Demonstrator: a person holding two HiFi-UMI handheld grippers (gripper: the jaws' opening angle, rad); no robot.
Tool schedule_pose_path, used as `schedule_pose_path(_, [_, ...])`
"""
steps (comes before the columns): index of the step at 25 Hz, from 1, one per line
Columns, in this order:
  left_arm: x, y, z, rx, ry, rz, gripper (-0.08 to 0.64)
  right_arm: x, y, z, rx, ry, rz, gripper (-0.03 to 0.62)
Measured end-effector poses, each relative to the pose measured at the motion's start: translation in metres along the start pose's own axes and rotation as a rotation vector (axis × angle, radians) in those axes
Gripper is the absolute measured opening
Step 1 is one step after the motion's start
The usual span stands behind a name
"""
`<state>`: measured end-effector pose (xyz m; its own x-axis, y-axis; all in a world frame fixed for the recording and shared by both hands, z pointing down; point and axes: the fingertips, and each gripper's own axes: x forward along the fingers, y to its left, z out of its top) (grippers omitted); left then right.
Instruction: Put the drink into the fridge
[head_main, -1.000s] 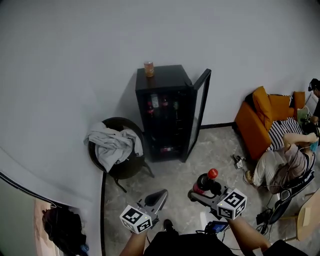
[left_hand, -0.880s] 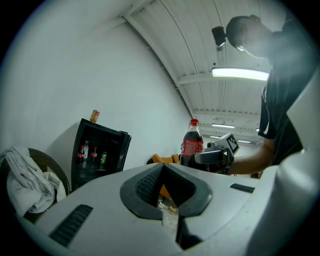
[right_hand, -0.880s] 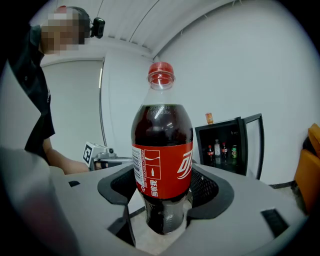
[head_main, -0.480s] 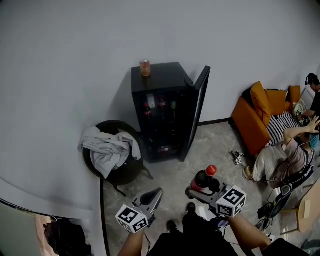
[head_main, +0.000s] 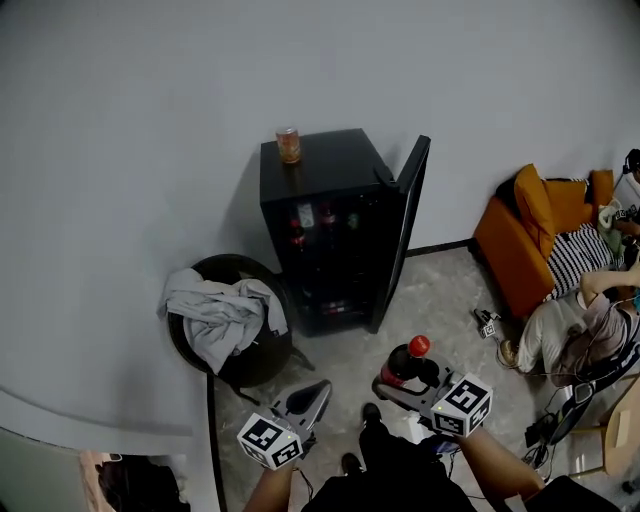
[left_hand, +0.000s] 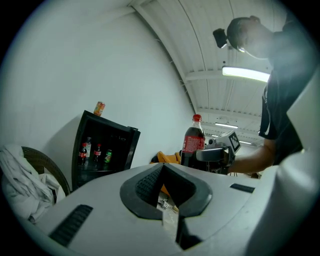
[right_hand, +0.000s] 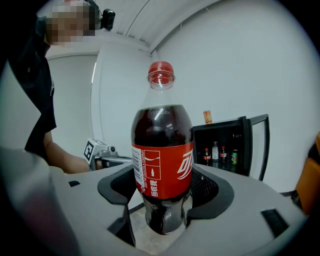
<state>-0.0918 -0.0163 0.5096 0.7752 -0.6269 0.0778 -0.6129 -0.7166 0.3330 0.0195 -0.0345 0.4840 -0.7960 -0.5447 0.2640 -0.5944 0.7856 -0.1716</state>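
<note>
Bare office-like lounge: orange sofa (head_main: 505, 252), drinks fridge (head_main: 335, 230).

On the cola bottle (right_hand: 162, 122) we see a red label (right_hand: 170, 170) with large white Chinese brand script, partly turned away. Beside it runs a column of small Chinese print, too fine for us to read. Square black-and-white code markers cover a cube (head_main: 462, 404).
</note>
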Motion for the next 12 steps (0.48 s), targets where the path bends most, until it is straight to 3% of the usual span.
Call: schedule_pose_path(12, [0.1,0.07,0.049,0.018,0.029,0.029,0.009,0.049,-0.109,0.035,-0.062,0.015,0.047,0.325])
